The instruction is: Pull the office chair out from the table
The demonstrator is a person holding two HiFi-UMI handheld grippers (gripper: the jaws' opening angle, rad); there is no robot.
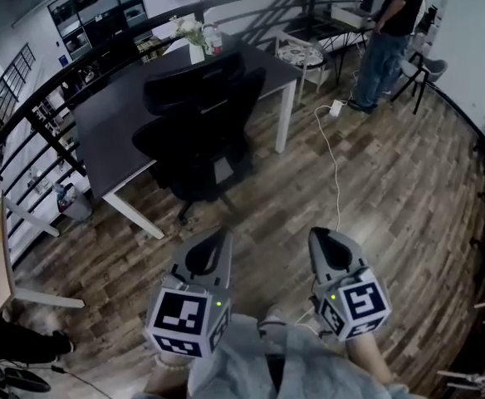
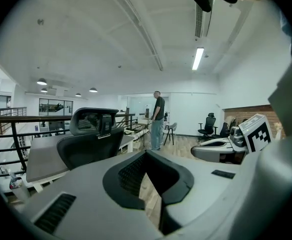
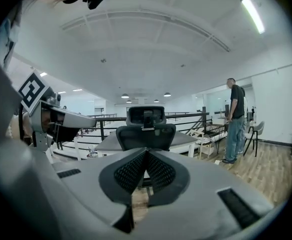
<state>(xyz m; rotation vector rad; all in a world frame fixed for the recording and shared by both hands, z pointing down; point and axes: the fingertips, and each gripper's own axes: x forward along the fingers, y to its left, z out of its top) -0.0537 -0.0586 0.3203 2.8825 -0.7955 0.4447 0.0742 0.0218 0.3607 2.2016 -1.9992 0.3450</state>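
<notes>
A black office chair [image 1: 197, 135] with a headrest stands tucked against the near edge of a dark table [image 1: 101, 127] with white legs. My left gripper [image 1: 220, 233] and right gripper [image 1: 320, 233] are side by side over the wood floor, well short of the chair and pointing toward it. Both are shut with nothing between the jaws. The left gripper view has the chair [image 2: 88, 139] ahead to the left of my shut left gripper [image 2: 146, 154]. In the right gripper view the chair back [image 3: 146, 134] stands straight ahead, beyond my shut right gripper [image 3: 146, 152].
A person [image 1: 394, 32] stands at the back right near a white stool [image 1: 302, 54] and other chairs. A white cable [image 1: 335, 160] runs across the floor right of the chair. A black railing [image 1: 35, 106] borders the far side. A vase of flowers [image 1: 194, 41] sits on the table.
</notes>
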